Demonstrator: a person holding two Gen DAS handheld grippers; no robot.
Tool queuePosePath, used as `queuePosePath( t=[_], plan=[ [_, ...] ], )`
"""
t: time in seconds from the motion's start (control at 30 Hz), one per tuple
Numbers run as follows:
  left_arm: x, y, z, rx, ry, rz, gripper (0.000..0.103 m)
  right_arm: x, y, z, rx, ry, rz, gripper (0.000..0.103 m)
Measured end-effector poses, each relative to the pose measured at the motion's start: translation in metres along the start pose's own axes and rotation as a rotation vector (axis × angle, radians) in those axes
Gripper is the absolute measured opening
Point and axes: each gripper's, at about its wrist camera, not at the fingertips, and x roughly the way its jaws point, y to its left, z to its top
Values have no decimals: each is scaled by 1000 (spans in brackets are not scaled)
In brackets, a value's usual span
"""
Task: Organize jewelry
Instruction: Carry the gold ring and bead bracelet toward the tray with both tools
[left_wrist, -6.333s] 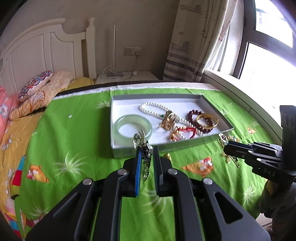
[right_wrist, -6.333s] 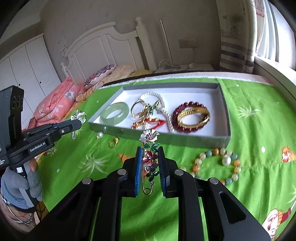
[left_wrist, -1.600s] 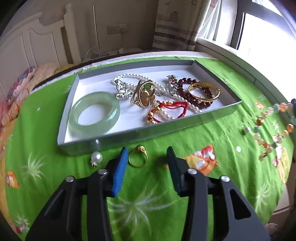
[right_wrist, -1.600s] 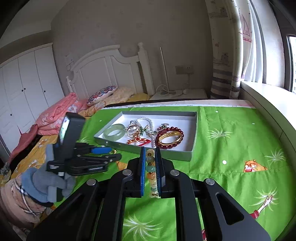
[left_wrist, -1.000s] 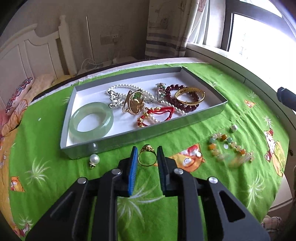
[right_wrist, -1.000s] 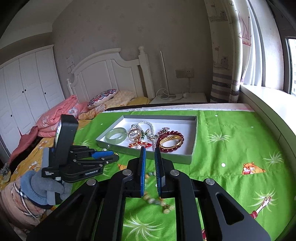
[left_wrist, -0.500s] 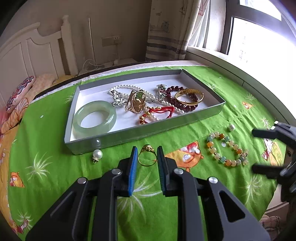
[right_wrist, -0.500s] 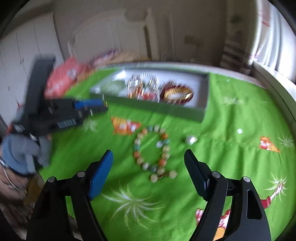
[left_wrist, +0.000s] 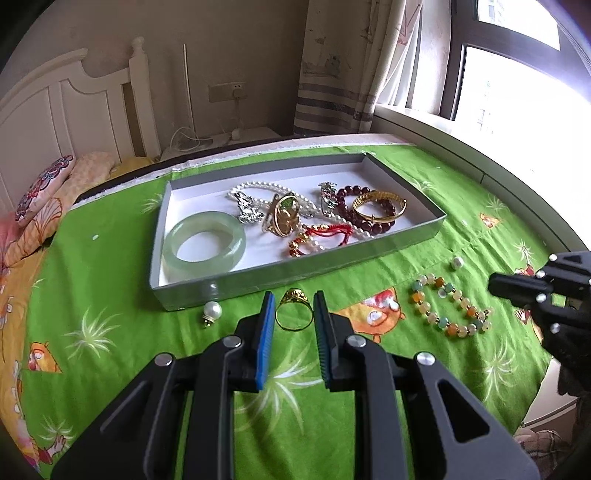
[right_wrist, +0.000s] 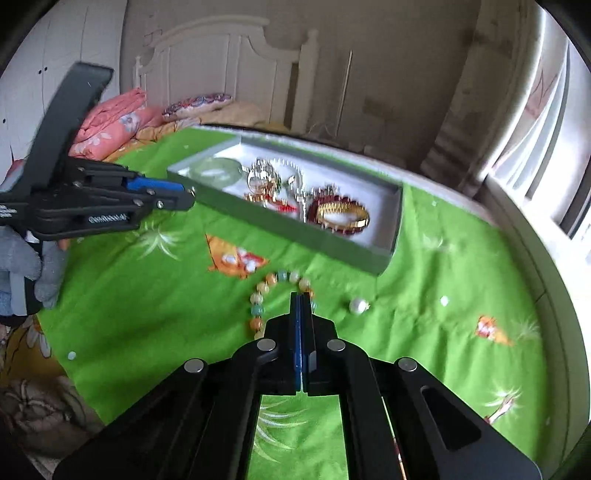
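A grey jewelry tray (left_wrist: 413, 238) on the green bedspread holds a jade bangle (left_wrist: 204, 242), pearls, a gold bangle (left_wrist: 378, 206) and dark red beads. My left gripper (left_wrist: 294, 314) is shut on a gold ring (left_wrist: 293, 309) in front of the tray. A multicoloured bead bracelet (left_wrist: 448, 308) lies on the spread to the right. In the right wrist view my right gripper (right_wrist: 302, 301) has its jaws together at the bead bracelet (right_wrist: 264, 291); whether it grips a bead is hidden. The tray (right_wrist: 306, 236) lies beyond it.
A pearl pendant (left_wrist: 211, 312) lies left of the ring. A loose white pearl (left_wrist: 457, 263) lies near the bracelet, also in the right wrist view (right_wrist: 358, 305). The bed's edge and window sill run along the right. Headboard and pillows are behind.
The right gripper dropped the bead bracelet onto the spread, opened wide, then came down and closed at the bracelet. The left gripper stays shut on the gold ring.
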Motion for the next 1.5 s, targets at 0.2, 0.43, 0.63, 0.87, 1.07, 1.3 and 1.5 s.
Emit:
queuePosePath(
  t=[0.2,0.43,0.63,0.87,1.07,1.3,1.5],
  plan=[
    [-5,1,0,-10,-14,-13,21,25,-22,1,98,105,42,36],
    [-5,-1,-2,-4,-17,-24,21,47,-2,-3,45,156,35,9],
    [-13,8,-2,-10,-39,-9,21,21,12,3,-58,22,-137,9],
    [-22,16,11,-12,-65,8,21,-14,27,29,-225,-105,-268,9],
    [-24,16,27,23,-77,11,21,-23,13,52,-237,-137,-304,9],
    [-5,36,54,-24,-54,-24,21,-13,-9,91,-193,-173,-277,9],
    [20,47,78,-10,-28,13,21,24,-33,119,-115,-155,-215,9]
  ],
)
